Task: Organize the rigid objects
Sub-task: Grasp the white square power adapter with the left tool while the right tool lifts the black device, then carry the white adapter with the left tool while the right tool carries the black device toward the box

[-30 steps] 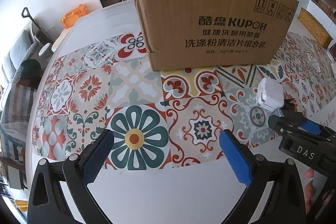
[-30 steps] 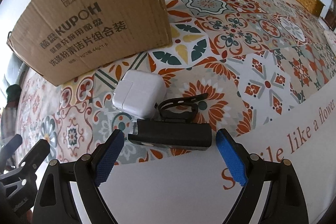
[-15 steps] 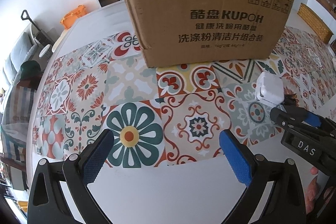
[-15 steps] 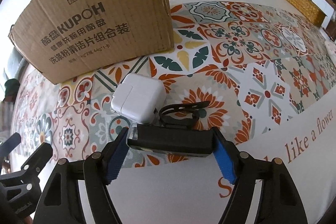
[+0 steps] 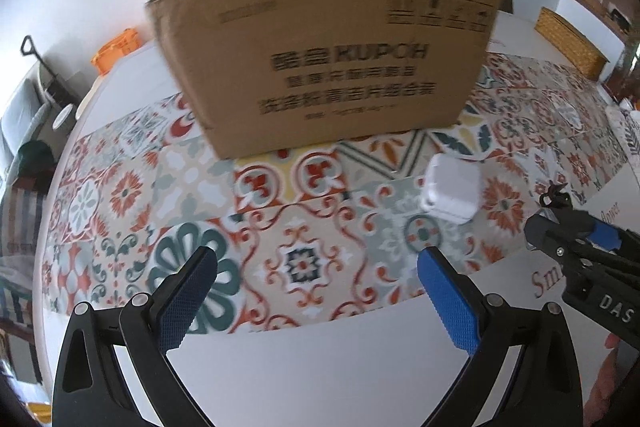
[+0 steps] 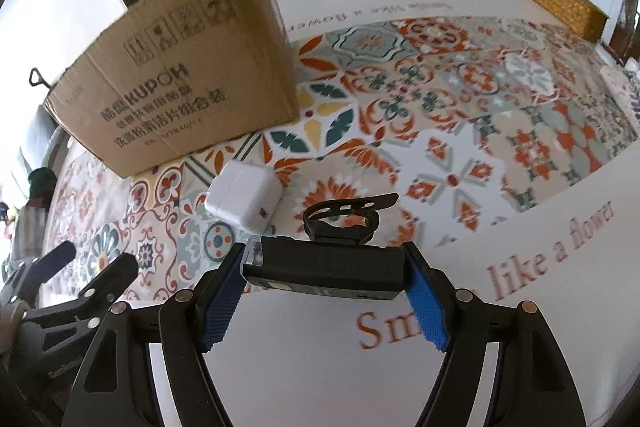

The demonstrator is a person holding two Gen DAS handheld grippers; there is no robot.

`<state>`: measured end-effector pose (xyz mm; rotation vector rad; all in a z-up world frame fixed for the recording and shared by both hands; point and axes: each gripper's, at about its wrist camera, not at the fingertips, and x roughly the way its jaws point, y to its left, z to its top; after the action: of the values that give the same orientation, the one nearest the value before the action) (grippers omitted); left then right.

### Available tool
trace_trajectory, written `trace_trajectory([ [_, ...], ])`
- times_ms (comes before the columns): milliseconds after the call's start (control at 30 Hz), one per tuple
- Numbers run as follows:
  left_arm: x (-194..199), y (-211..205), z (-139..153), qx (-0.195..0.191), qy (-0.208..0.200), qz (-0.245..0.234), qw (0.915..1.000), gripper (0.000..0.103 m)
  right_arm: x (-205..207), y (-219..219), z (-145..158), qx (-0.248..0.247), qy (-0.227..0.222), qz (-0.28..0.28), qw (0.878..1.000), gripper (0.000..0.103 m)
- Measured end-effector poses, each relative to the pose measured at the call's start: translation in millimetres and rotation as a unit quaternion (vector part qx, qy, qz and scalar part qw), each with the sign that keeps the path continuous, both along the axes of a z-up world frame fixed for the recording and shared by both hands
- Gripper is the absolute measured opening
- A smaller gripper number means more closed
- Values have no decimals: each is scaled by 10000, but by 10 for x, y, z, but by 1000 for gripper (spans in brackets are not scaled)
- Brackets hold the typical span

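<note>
Right gripper (image 6: 324, 291) is clamped on a black bike light (image 6: 324, 273), a blue pad pressing each short end, so the bar sits crosswise between the fingers with its strap mount (image 6: 348, 219) sticking out ahead. Judging by the gap of shadow under it, the light seems just clear of the tablecloth (image 6: 460, 167), though I cannot be sure it is fully off. Left gripper (image 5: 316, 291) hangs with its jaws wide apart and nothing between them, over the patterned cloth near the table's front edge. A white charger (image 6: 244, 197) lies just beyond the held light, near but apart from it, and the cardboard box (image 6: 180, 95) stands behind that, its open top facing up. The step in hand looks like carrying the light to the box. To do it well, keep the squeeze steady, since the hold is only on the two end faces and the bar could pivot or slip if the wrist rolls. Lift enough for the dangling strap mount to pass over the charger without snagging it, then go well above the box's near wall before moving in. Lower the light inside before letting go, not from the rim. The free left gripper should stay off the path, perhaps ready for the charger.
</note>
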<state>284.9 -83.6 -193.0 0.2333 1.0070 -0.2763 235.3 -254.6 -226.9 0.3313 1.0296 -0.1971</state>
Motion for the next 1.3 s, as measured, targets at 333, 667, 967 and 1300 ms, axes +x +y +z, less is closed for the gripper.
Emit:
trace_trajectory([
  [333,51,-459,-75,-307,46,-500,9983,98,-117,-329,107,-126,-13,-59,9999,74],
  [667,186,-838,-239,-262,69,-760,9967,83,-73,-581,24,-44,35,-63,10000,74],
  [967,245,-944,-425,-325,186,-831,9958,56,-26,-735,-100,26,94,-82,9999,75],
  [1300,239,-939,-413,-461,-49,-884,9950,48,24,-723,-191,87,165,16,9998,75],
])
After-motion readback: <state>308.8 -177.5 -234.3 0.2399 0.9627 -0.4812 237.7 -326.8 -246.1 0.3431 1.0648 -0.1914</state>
